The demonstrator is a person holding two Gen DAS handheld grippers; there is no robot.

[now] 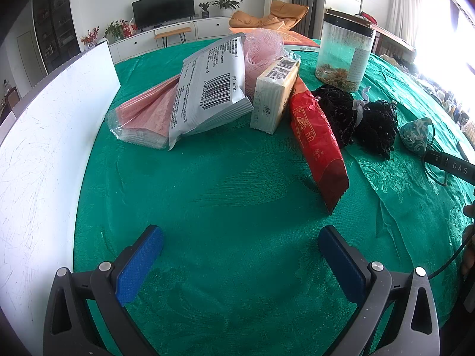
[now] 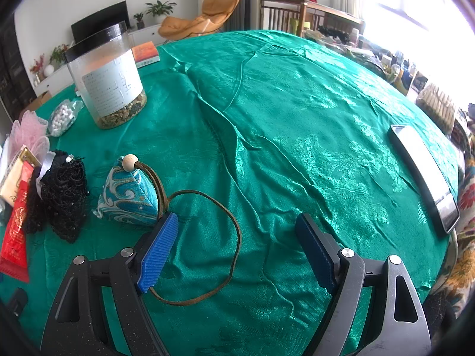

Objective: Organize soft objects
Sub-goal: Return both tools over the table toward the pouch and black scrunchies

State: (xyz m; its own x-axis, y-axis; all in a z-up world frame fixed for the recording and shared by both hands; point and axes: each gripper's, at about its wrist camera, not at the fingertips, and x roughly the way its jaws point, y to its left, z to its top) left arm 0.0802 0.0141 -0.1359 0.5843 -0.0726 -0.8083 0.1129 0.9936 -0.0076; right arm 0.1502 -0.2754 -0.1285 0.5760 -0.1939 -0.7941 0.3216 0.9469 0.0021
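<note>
A heap of soft goods lies on the green tablecloth [image 1: 237, 184]: a pink packet [image 1: 142, 115], a grey-white pouch [image 1: 207, 89], a pink mesh puff [image 1: 261, 50], a tissue pack [image 1: 274, 95], a red packet [image 1: 317, 142] and a black lace bundle [image 1: 356, 115]. My left gripper [image 1: 240, 237] hovers open in front of the heap, nothing between its fingers. In the right wrist view a teal fabric pouch [image 2: 127, 192] with a brown cord [image 2: 213, 237] lies by the left fingertip. My right gripper [image 2: 237, 222] is open, with the cord loop lying between the fingers.
A white board [image 1: 44, 148] stands along the left. A clear jar [image 2: 107, 80] with a black lid, a bag of white beads [image 2: 62, 117] and a book [image 2: 145, 53] sit farther back. A phone [image 2: 424, 175] lies near the right edge of the table.
</note>
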